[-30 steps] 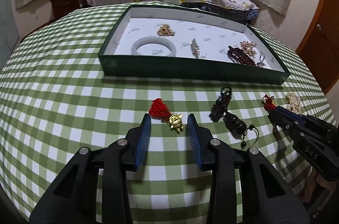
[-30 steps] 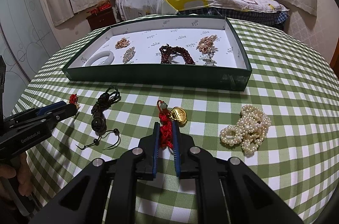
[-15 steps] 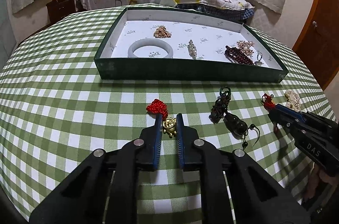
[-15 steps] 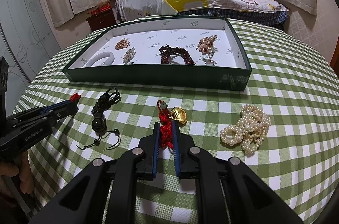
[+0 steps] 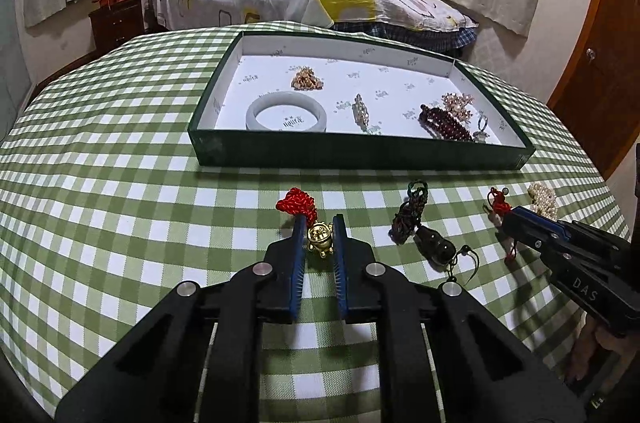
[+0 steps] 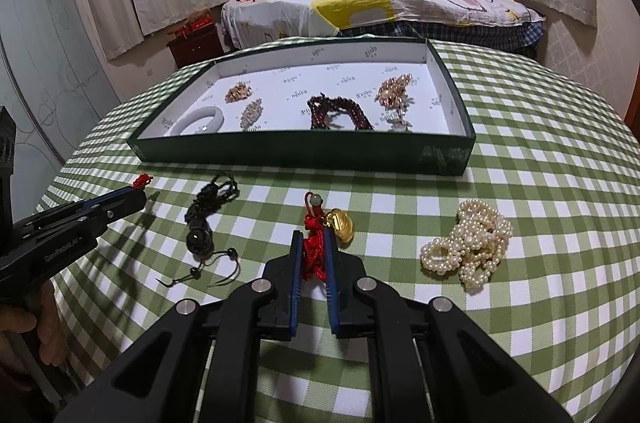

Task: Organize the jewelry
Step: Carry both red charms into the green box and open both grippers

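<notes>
Left wrist view: the left gripper (image 5: 319, 237) pinches a small gold figurine charm on red knotted cord (image 5: 319, 236) above the green-checked tablecloth (image 5: 120, 183), while the right gripper (image 6: 313, 252) clamps a red-tasselled gold pendant (image 6: 326, 229) before the dark green tray (image 6: 304, 153).

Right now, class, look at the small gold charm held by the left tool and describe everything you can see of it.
The gold charm is a small, shiny, metallic-looking figurine with tiny stubby feet showing at its bottom. A red knotted cord is tied to its top and trails away toward the green tray. It sits between the blue-padded fingers of the left tool, which is shut on it. It is low over the green checked tablecloth; whether it touches the cloth cannot be told.
</notes>
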`<state>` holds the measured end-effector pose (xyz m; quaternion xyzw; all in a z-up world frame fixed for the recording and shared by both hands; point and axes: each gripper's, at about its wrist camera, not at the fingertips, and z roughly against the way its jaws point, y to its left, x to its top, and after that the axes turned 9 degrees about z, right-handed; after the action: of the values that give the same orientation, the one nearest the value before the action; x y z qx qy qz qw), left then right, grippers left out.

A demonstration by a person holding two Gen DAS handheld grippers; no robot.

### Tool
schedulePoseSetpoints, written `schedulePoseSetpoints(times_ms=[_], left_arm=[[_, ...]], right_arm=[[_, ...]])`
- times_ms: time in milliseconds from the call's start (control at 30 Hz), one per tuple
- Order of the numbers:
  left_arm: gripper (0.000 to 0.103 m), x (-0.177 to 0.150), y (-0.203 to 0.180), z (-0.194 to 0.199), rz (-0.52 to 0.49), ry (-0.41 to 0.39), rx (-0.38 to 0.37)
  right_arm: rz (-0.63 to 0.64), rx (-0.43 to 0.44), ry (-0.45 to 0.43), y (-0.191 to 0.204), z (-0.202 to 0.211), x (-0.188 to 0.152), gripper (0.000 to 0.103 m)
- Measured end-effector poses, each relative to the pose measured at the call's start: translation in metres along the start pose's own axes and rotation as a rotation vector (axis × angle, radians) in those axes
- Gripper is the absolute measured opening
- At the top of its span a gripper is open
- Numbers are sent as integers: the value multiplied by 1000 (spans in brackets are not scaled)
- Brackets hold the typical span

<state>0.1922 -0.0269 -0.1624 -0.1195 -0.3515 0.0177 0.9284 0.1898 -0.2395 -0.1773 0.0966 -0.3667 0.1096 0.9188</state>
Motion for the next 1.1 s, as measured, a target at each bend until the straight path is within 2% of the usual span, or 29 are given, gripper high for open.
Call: schedulePoseSetpoints(times_ms=[633, 1100], left_arm=[[13, 25, -9, 35, 5, -111, -33], [13, 83, -35, 37, -29, -231, -90]], right_arm=[[8, 15, -143, 5, 44, 33, 11], [52, -18, -245, -2, 36, 90, 11]])
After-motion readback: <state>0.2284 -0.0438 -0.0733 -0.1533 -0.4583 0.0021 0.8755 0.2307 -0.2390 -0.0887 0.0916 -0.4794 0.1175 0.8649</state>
